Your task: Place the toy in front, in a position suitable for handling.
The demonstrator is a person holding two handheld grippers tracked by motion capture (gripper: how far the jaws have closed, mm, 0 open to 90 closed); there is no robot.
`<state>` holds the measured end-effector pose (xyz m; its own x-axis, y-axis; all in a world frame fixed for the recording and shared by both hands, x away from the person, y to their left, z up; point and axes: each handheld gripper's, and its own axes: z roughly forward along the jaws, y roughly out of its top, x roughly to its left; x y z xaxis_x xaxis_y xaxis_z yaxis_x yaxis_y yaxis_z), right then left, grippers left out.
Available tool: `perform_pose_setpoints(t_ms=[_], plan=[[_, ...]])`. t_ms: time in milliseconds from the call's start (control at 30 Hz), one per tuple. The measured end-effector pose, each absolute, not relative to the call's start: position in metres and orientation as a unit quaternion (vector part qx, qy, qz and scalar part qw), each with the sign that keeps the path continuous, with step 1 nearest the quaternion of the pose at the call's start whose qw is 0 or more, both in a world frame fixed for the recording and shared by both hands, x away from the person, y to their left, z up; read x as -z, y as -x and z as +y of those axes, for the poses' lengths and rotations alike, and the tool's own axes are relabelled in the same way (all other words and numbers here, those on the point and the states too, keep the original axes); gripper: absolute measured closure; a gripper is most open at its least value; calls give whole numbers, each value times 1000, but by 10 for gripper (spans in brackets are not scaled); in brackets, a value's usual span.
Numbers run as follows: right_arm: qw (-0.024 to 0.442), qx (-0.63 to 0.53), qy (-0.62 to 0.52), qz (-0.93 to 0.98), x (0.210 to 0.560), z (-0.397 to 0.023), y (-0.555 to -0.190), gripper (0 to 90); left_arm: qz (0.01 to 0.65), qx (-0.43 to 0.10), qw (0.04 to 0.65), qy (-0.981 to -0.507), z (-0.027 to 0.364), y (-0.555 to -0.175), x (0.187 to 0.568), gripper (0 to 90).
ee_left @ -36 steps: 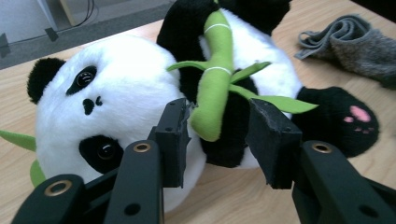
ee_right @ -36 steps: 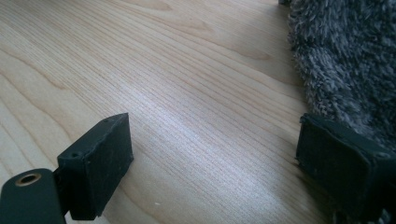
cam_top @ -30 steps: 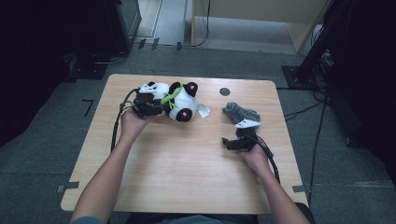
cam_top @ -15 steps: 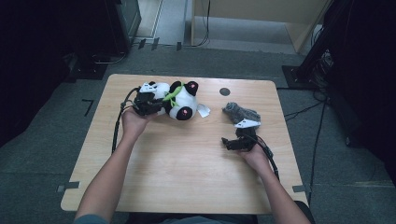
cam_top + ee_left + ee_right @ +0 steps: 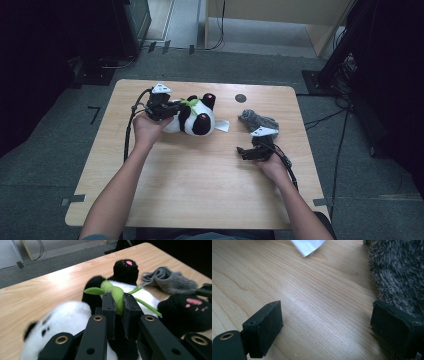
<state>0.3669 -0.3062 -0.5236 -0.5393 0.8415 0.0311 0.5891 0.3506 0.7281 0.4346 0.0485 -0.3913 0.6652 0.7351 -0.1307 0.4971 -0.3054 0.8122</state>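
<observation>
A black-and-white panda plush (image 5: pixel 195 119) lies on the wooden table (image 5: pixel 200 190) at the back left, with a green bamboo sprig (image 5: pixel 112 290) on its chest. My left gripper (image 5: pixel 169 108) is shut on that sprig, and in the left gripper view the two jaws (image 5: pixel 117 307) pinch the green stem between them. The panda's white head (image 5: pixel 62 322) hangs close below the jaws. My right gripper (image 5: pixel 246 152) rests low on the table at the right, open, with bare wood between its jaws (image 5: pixel 327 332). Its right jaw touches the edge of a grey fuzzy cloth (image 5: pixel 397 272).
The grey cloth (image 5: pixel 257 120) lies bunched at the back right, also seen past the panda (image 5: pixel 170 280). A white tag (image 5: pixel 222 125) sticks out from the panda toward it. A small dark round mark (image 5: pixel 240 98) sits near the table's far edge.
My left gripper has risen a little while clamped on the panda, and the plush has shifted and tilted with it. The right gripper has stayed put.
</observation>
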Motion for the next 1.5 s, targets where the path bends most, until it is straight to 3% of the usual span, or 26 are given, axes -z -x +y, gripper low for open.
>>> perform_pose_setpoints(t_ms=[533,667,967,1067,1233,1500], plan=[[181,-354,-451,800,524,-304,-368,99,384,-118,446,-800,16,-369,390,820],[174,-349,-445,806,519,-303,-369,224,378,-126,448,-801,13,-358,392,818],[175,-380,-440,794,504,-305,-368,283,374,-106,457,-800,15,-354,404,796],[187,-392,-442,785,498,-309,-368,295,372,-108,461,-798,18,-354,405,746],[187,-403,-455,772,487,-317,-372,293,376,-101,466,-795,25,-355,405,523],[214,-417,-452,759,470,-326,-375,334,370,-93,479,-791,45,-360,407,391]])
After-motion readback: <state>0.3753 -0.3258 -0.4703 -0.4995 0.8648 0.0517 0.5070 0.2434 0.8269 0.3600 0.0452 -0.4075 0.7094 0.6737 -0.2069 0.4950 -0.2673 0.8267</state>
